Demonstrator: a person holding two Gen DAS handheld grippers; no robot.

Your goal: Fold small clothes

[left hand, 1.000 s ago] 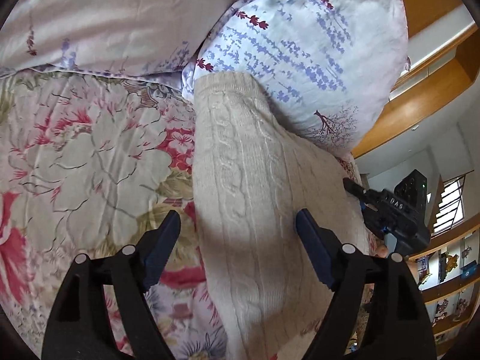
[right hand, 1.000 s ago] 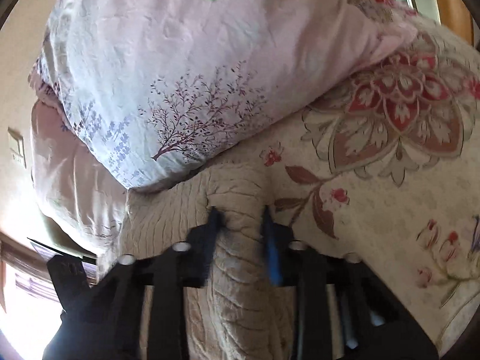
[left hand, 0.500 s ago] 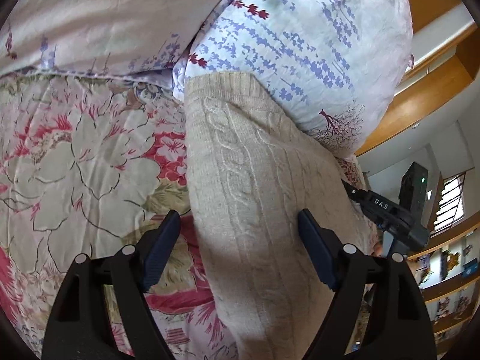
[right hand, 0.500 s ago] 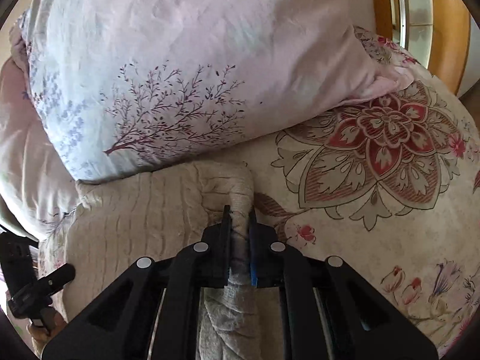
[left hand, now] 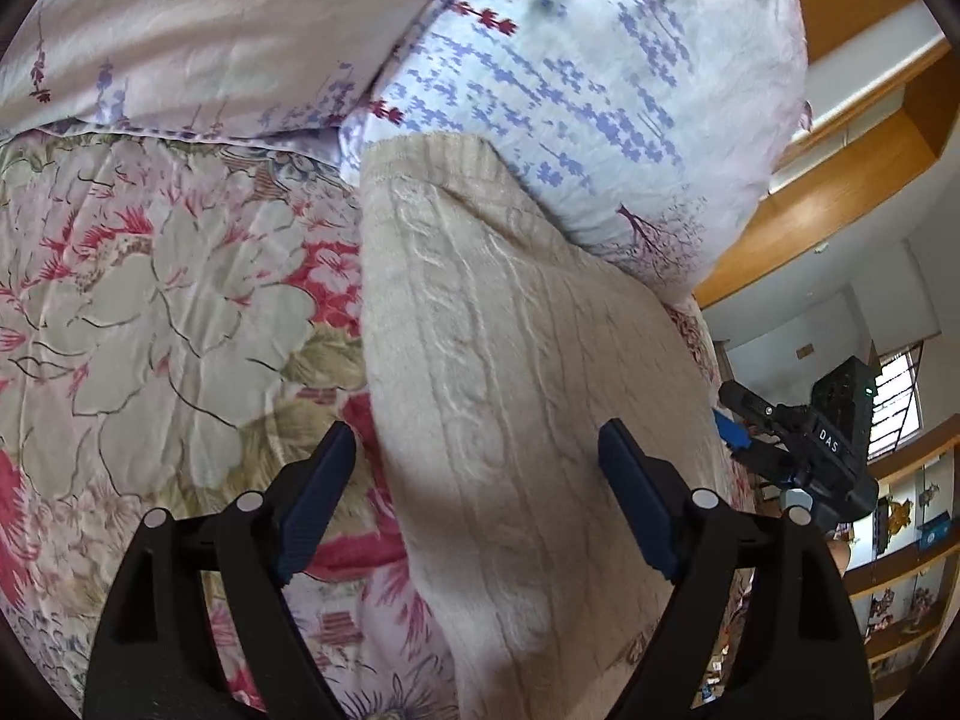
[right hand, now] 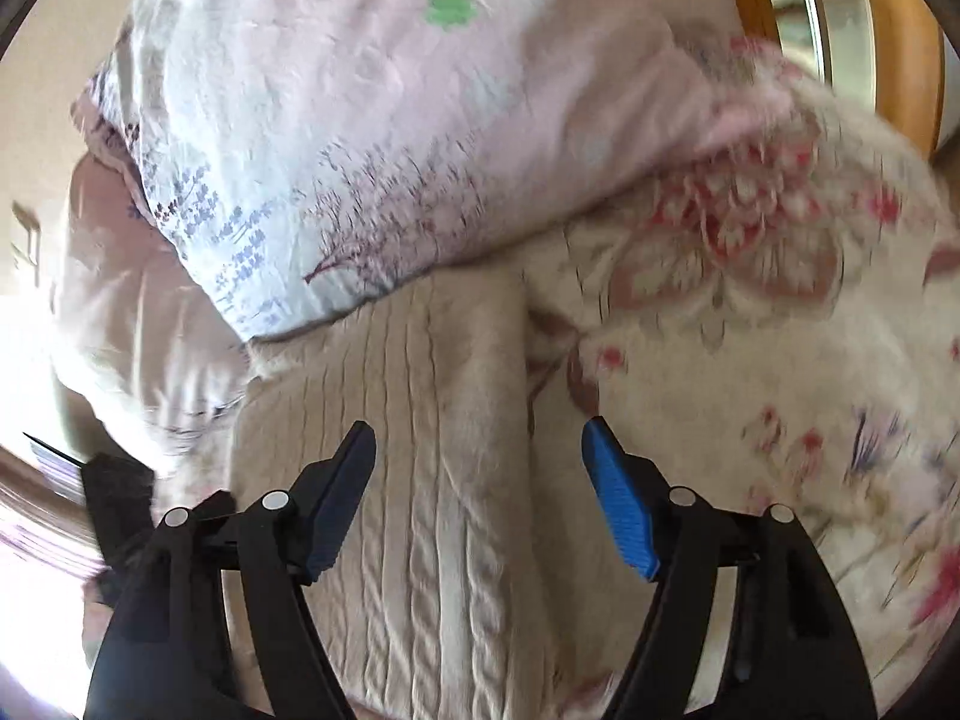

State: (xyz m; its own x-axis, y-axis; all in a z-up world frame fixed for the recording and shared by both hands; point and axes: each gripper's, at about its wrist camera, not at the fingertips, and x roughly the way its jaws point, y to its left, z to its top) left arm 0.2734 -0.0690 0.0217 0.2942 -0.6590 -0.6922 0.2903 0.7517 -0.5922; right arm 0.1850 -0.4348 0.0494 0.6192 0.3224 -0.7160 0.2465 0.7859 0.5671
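A cream cable-knit sweater (left hand: 510,360) lies folded on the flowered bedspread (left hand: 150,300), its far end tucked against a pillow. My left gripper (left hand: 474,438) hovers over the sweater's left edge, its jaws wide and still opening, pads clear of the knit. In the right wrist view the same sweater (right hand: 432,450) lies flat under my right gripper (right hand: 480,435), whose jaws are opening; the sweater's folded right edge lies between them, untouched. The right gripper (left hand: 735,414) also shows at the far right of the left wrist view.
A pale pillow with purple sprigs (left hand: 588,90) presses on the sweater's far end, and a pink one (left hand: 210,30) lies beside it. The same sprigged pillow (right hand: 372,120) fills the top of the right wrist view. A wooden headboard (left hand: 840,138) and shelves (left hand: 906,546) stand at the right.
My right gripper was shut on the sweater's folded edge; it has let go and opened wide, pulling back a little. The sweater edge now lies flat. My left gripper stays open over the sweater.
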